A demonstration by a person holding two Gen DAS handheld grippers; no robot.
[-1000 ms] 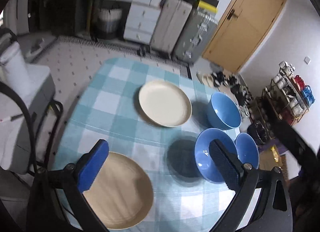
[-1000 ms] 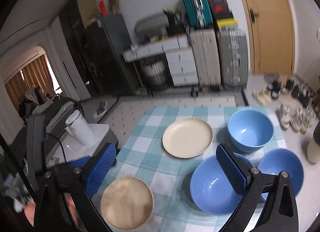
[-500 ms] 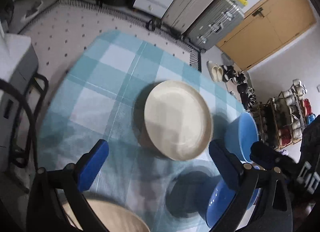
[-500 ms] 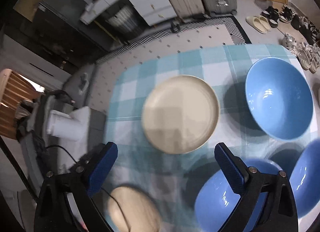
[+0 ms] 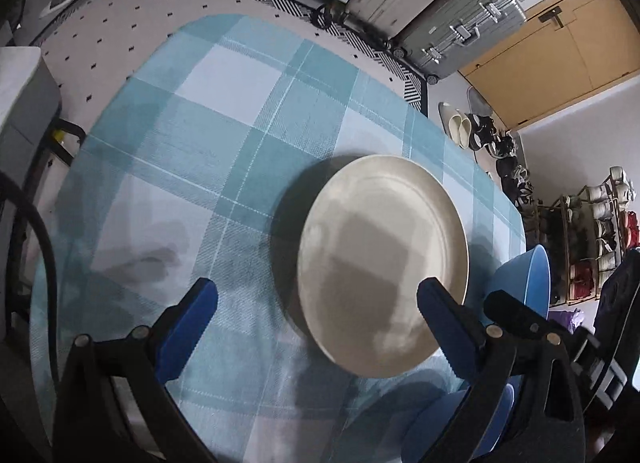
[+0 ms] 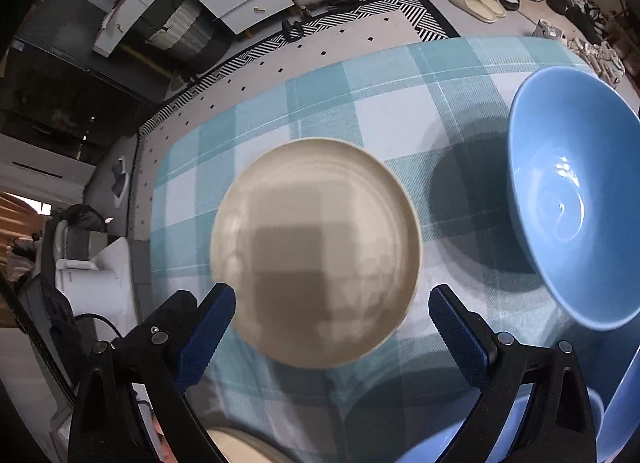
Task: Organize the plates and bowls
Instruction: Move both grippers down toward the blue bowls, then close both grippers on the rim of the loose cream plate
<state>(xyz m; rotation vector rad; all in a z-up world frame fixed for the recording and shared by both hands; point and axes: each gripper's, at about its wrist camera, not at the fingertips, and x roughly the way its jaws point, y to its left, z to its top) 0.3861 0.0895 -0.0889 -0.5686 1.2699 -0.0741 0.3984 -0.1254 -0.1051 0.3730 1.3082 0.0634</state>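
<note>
My left claw [image 5: 316, 303] hangs over the table [image 5: 224, 111] with its blue pads wide apart and nothing between them. Under it lies the checked cloth; the cream plate [image 5: 382, 267] sits flat just ahead, toward my right pad [image 5: 440, 319], whose tip overlaps the plate's near rim in this view, though I cannot tell whether it touches. Past the plate's right edge a blue bowl [image 5: 532, 279] shows, partly hidden by the other gripper's black frame. A second blue bowl [image 5: 456, 423] lies low in the picture, behind my right finger. Beyond the table stand suitcases [image 5: 452, 11] and a shoe rack [image 5: 592, 239].

My right claw [image 6: 332, 311] is spread open too, empty, with the same plate [image 6: 316, 251] centred between its pads: the near rim lies between the two tips, the left pad [image 6: 208, 323] just beside the rim. To the right, apart from the plate, stands a large blue bowl [image 6: 572, 199], upright on the cloth. More blue bowls [image 6: 452, 443] show at the bottom right behind my finger, and the rim of a second plate [image 6: 240, 445] peeks in at the bottom edge.
</note>
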